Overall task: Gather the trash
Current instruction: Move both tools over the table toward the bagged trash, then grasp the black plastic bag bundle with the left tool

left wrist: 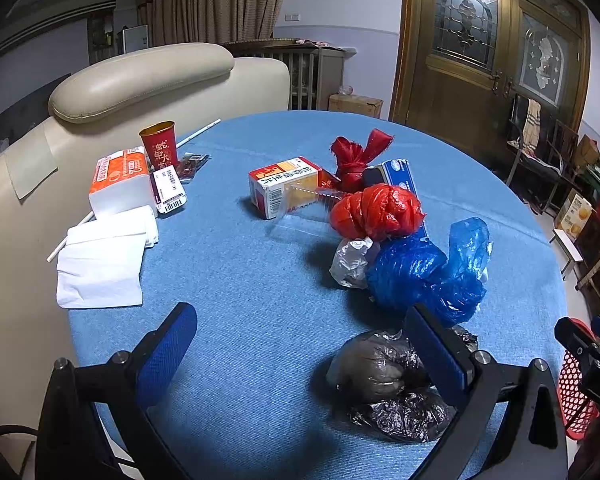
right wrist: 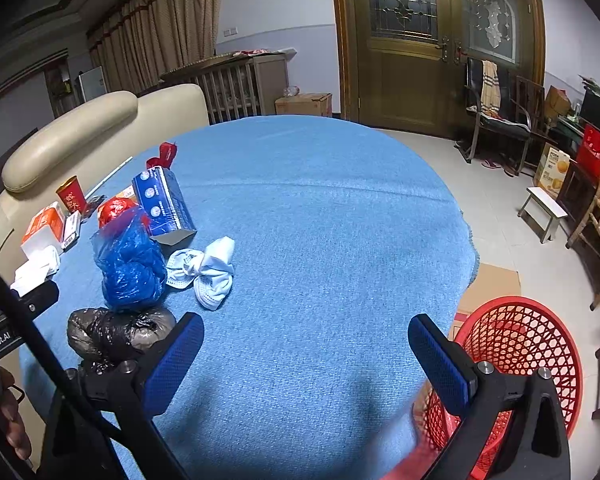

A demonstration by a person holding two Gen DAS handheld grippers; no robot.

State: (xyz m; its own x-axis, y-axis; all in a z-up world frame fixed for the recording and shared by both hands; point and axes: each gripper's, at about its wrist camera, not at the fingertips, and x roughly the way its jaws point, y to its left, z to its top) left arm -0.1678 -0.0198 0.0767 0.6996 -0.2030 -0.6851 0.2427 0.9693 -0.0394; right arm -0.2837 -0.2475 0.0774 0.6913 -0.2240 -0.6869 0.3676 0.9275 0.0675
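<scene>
Trash lies clustered on the blue tablecloth (left wrist: 240,300): a black bag (left wrist: 384,384) nearest the person, then a blue bag (left wrist: 424,276), a red bag (left wrist: 376,212), a carton (left wrist: 284,184) and crumpled masks (right wrist: 208,268). The left gripper (left wrist: 300,352) hangs spread above the cloth, its right finger just over the black bag, probably lining up a pinch. The right gripper (right wrist: 306,356), also spread and empty, hovers near the table edge beside the red basket (right wrist: 532,344), set low on the floor, apparently so that trash can be dropped in.

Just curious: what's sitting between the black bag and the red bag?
The blue bag and a crumpled grey scrap lie between the black bag and red bag, in the left wrist view.
</scene>
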